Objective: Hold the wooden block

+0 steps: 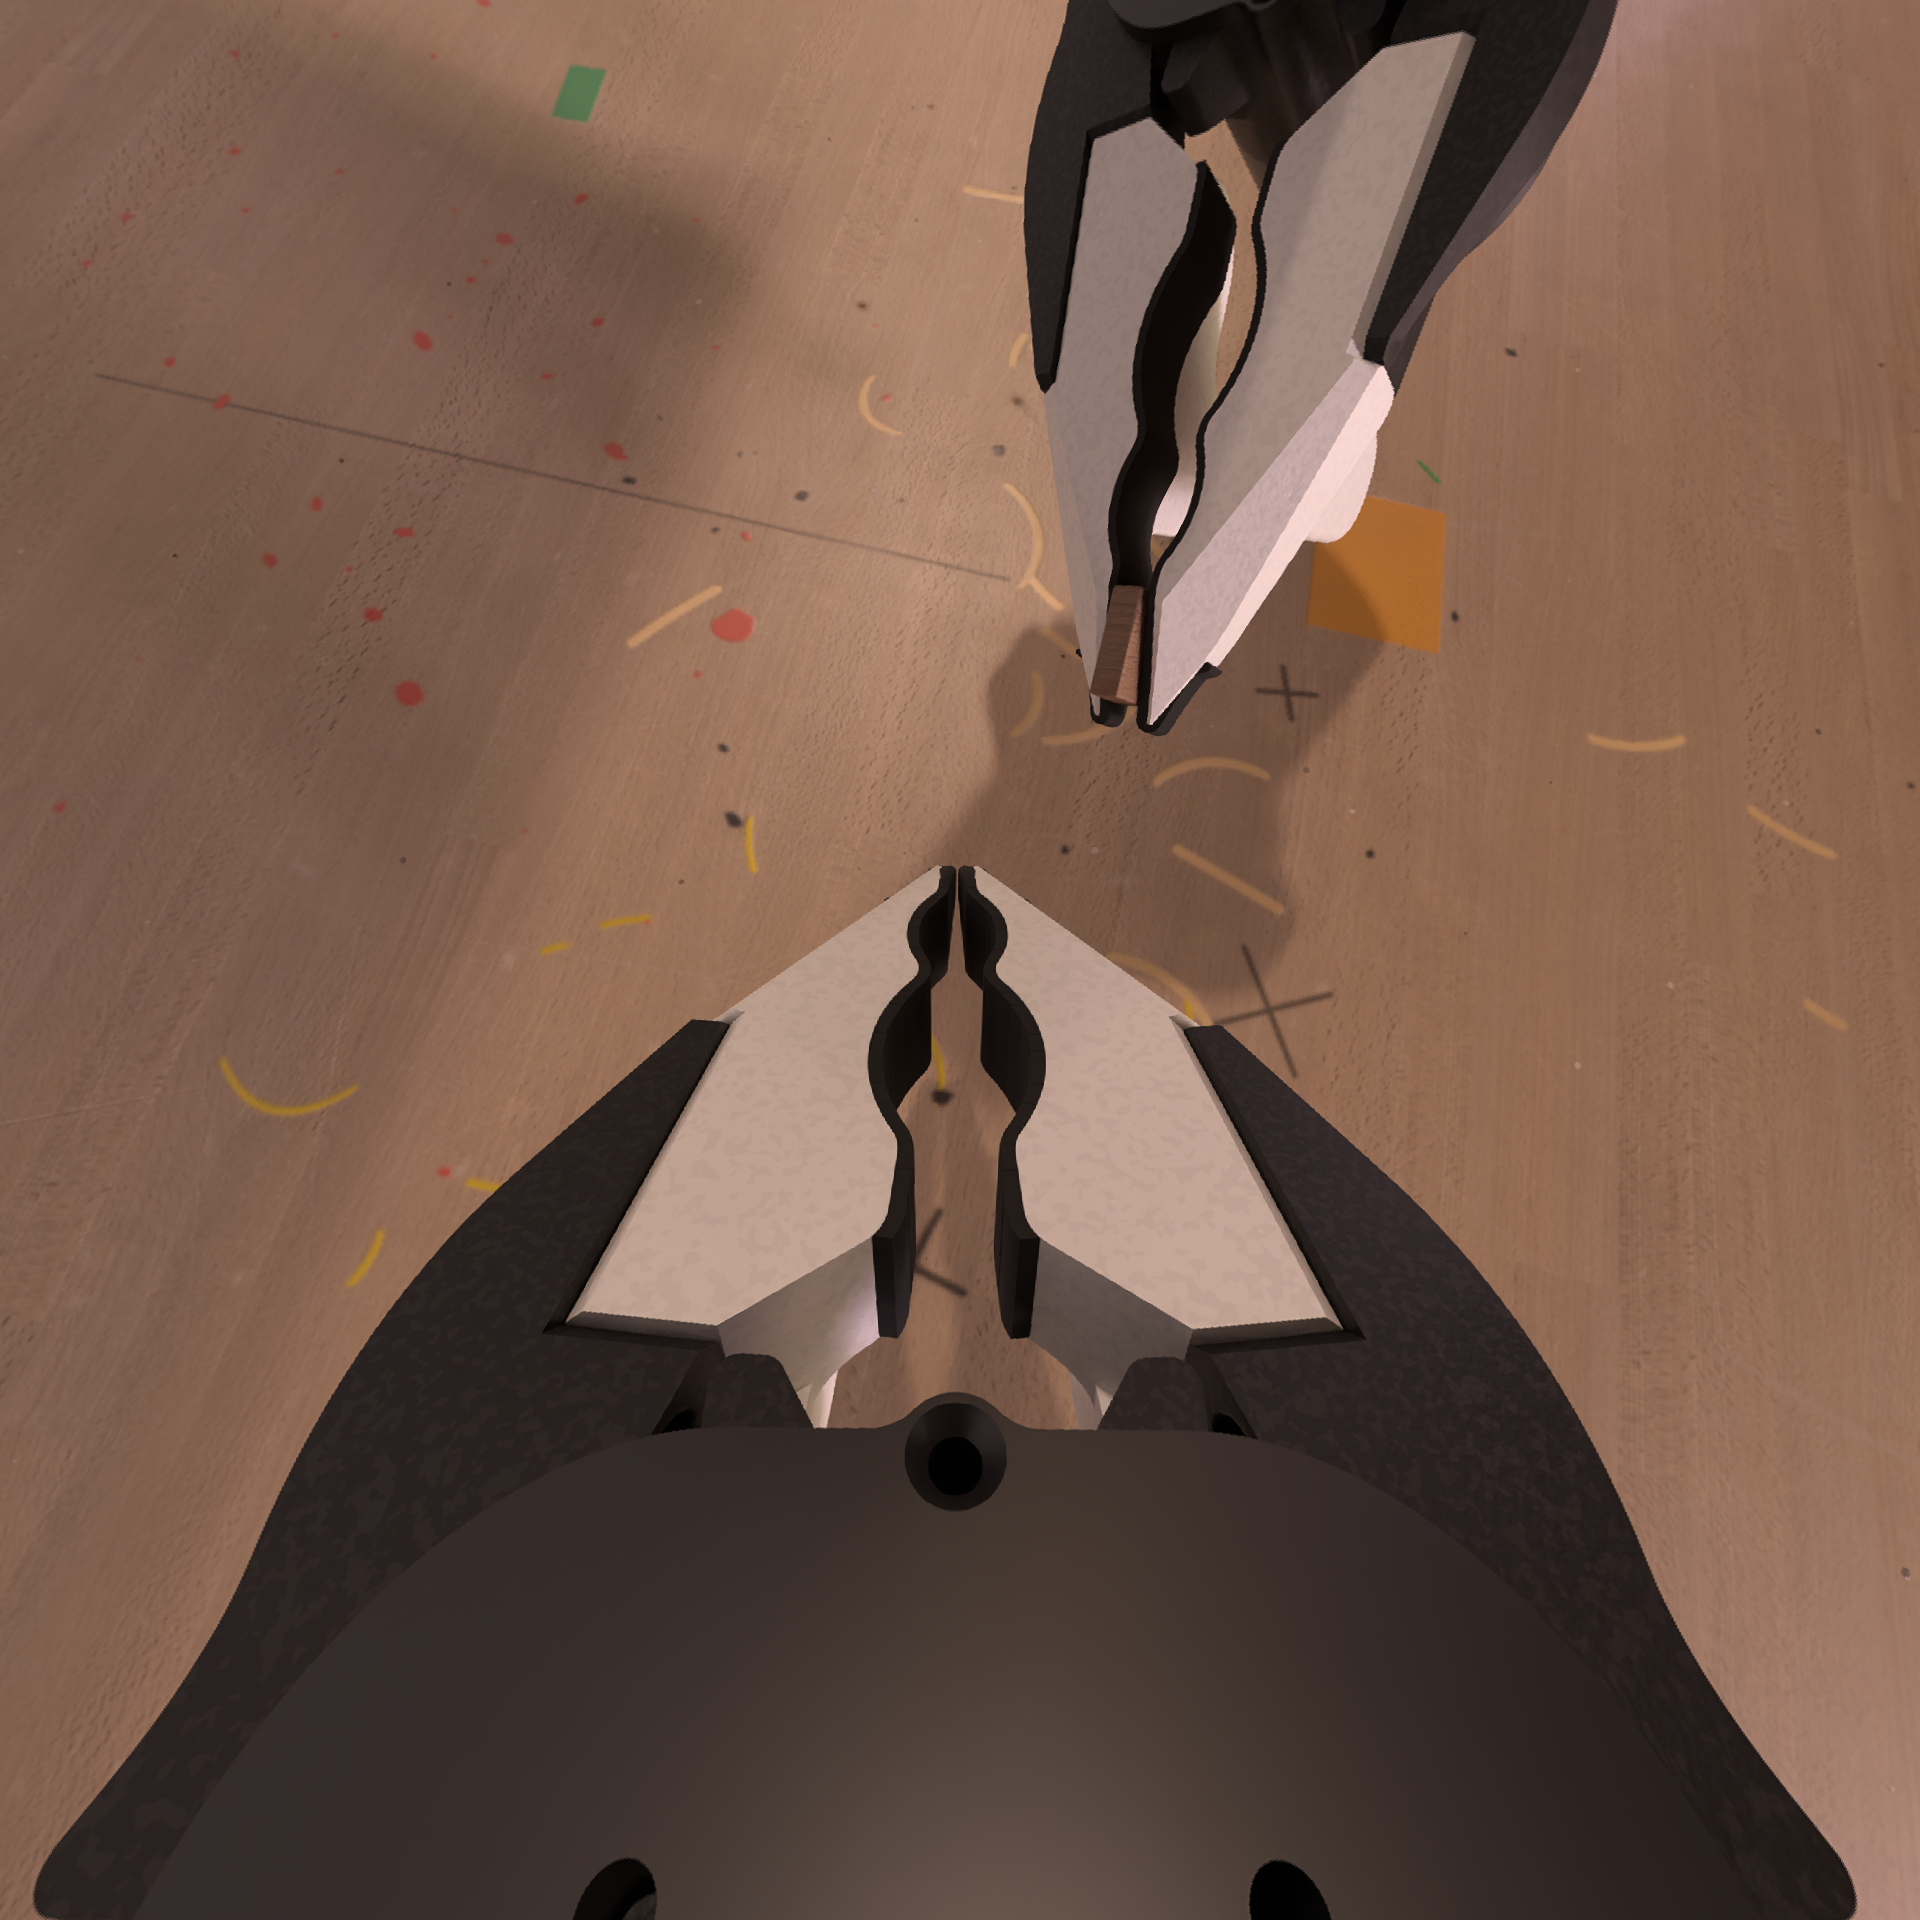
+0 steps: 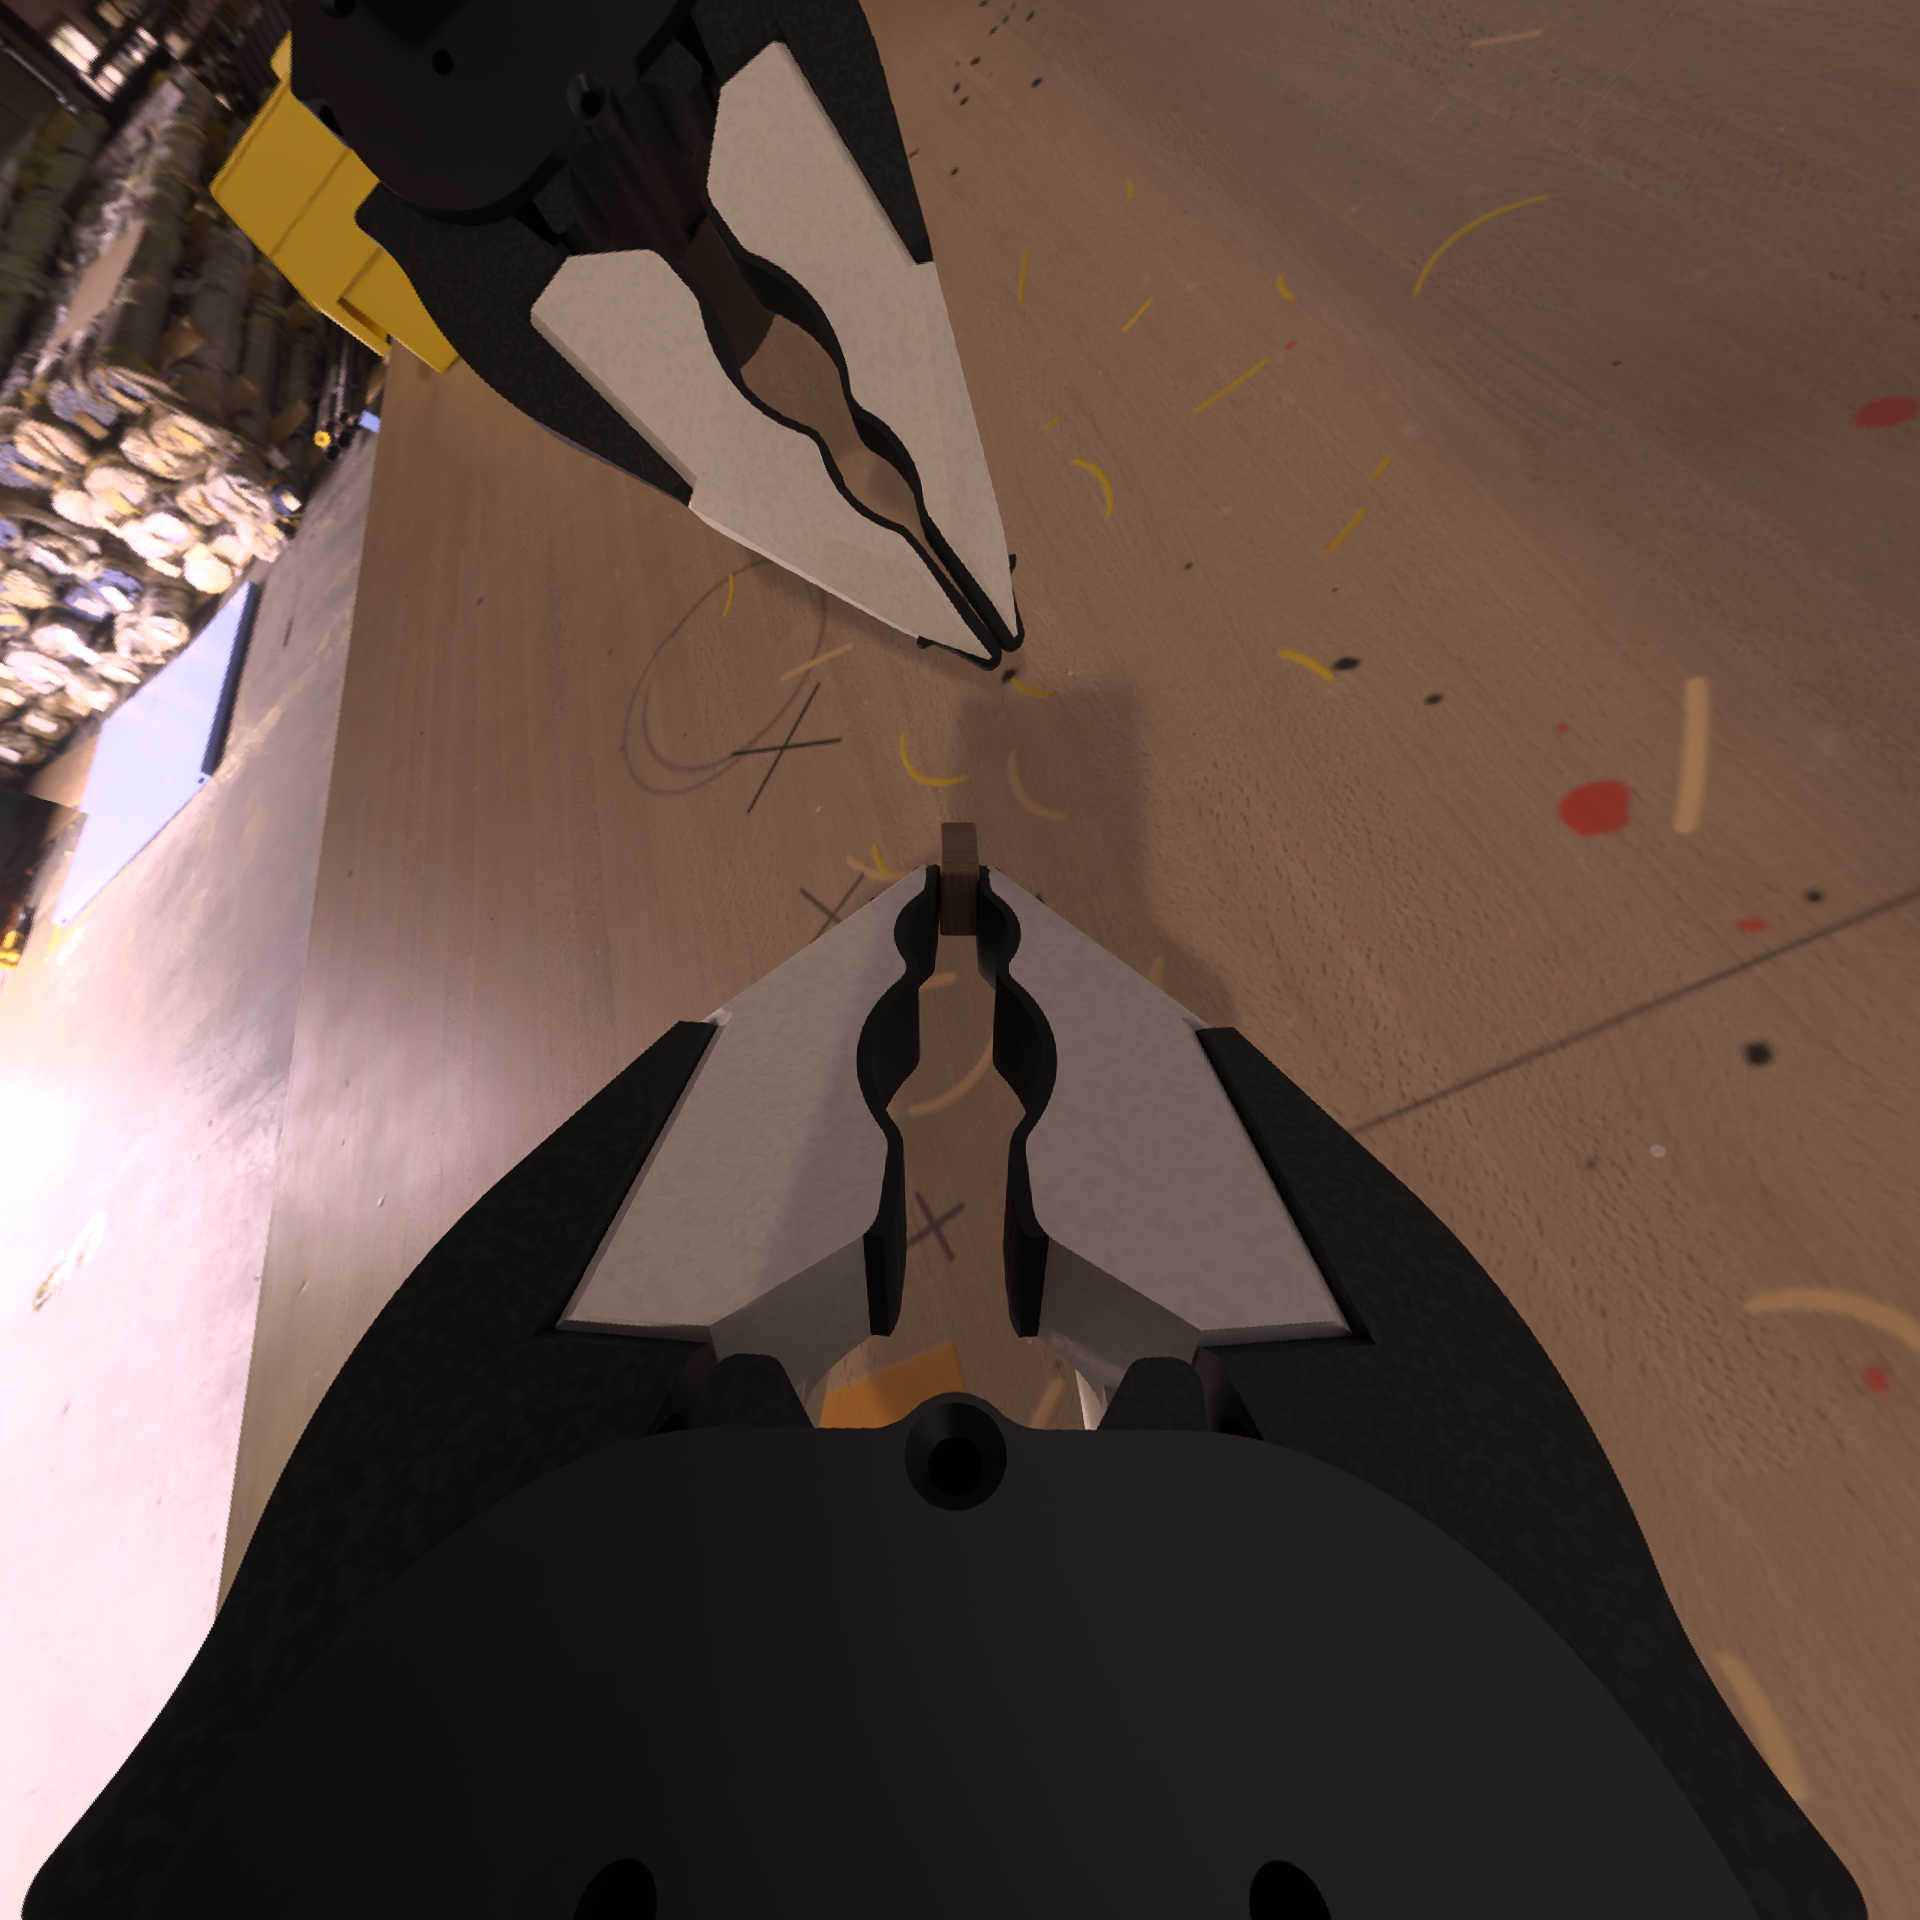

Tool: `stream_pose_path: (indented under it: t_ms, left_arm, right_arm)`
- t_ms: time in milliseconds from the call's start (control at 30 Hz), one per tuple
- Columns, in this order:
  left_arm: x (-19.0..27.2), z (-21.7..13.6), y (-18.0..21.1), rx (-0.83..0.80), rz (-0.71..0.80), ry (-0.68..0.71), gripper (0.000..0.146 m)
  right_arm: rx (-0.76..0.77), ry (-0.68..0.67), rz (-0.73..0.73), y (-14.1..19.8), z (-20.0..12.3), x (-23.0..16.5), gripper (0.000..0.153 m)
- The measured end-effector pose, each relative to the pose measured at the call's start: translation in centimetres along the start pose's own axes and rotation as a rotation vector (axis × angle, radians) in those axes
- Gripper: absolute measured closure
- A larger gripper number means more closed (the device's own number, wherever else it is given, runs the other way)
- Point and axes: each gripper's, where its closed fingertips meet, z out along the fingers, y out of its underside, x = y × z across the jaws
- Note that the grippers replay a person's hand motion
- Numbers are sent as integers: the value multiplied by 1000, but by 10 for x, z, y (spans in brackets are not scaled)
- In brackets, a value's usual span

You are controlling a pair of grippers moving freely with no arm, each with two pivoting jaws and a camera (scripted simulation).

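The wooden block [image 2: 957, 878] is small and brown. It sits pinched between the tips of my right gripper [image 2: 958, 883], which is shut on it just above the wooden table [image 2: 1455, 935]. In the left wrist view the same block [image 1: 1119, 652] shows between the right gripper's tips [image 1: 1127, 707] at the upper right. My left gripper [image 1: 956, 875] is shut and empty, with its tips together, hovering over the table a short way from the right gripper. It also shows in the right wrist view [image 2: 997, 649], tips pointing down toward the block.
The table [image 1: 416, 831] bears red paint spots, yellow curved marks, pencil crosses, an orange patch [image 1: 1377, 571] and a green patch [image 1: 579, 94]. In the right wrist view the table's edge [image 2: 312, 935] runs down the left, with a yellow box [image 2: 301, 218] beyond it.
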Motion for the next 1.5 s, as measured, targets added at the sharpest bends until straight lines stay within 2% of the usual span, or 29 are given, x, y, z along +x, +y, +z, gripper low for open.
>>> stream_pose_path:
  t_ms: [467,733,1000,1200,1500]
  left_arm:
    - [6,-9,-3,25,31,-42,143]
    - [10,-15,0,-13,121,-59,135]
    - [21,-19,8,-66,254,-18,119]
    - [25,-14,16,-115,334,-33,113]
    - [21,-11,18,-116,337,-49,109]
  right_arm:
    - [21,-84,41,1,3,-5,147]
    - [7,-97,36,2,6,-8,147]
    - [0,-103,57,3,9,-7,147]
    - [-11,-100,70,5,11,-5,147]
    - [-4,-134,82,4,11,-9,147]
